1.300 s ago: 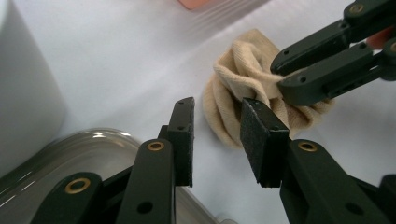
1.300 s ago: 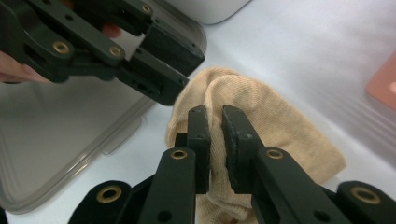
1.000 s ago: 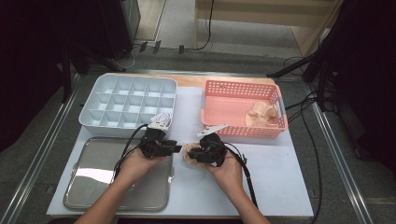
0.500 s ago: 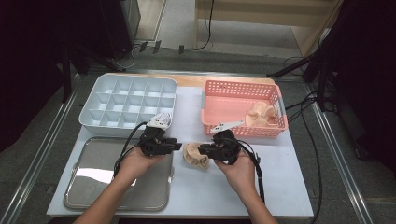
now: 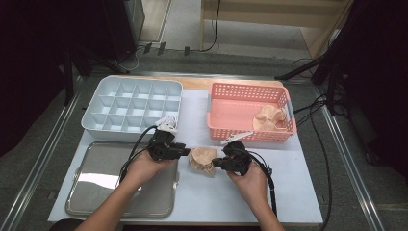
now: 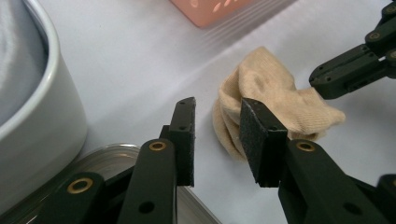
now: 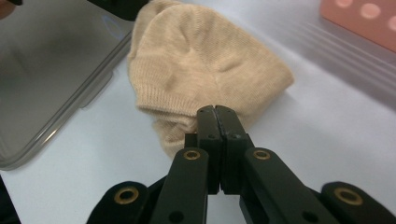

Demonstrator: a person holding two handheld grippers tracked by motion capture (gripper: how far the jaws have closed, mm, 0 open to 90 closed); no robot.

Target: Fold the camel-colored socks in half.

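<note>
A beige sock (image 5: 203,160) is seen bunched on the white table (image 5: 288,192), lower centre of the high view, between the two grippers. The right gripper (image 5: 217,162) is clenched on the sock's edge; in the right gripper view its jaws are pressed together with a pinch of the fabric (image 7: 187,122) caught at the tips, having just been closing. The left gripper (image 5: 185,151) is held at the sock's left side, jaws parted; in the left gripper view the sock (image 6: 271,100) is seen beyond the pads, one pad (image 6: 254,135) overlapping its edge, nothing squeezed between them. A metal tray (image 5: 96,192) is placed lower left, just beside the sock. A white compartment box (image 5: 132,107) is seen upper left, a pink basket (image 5: 240,103) upper right, with more beige fabric (image 5: 269,118) lying in its right end.
</note>
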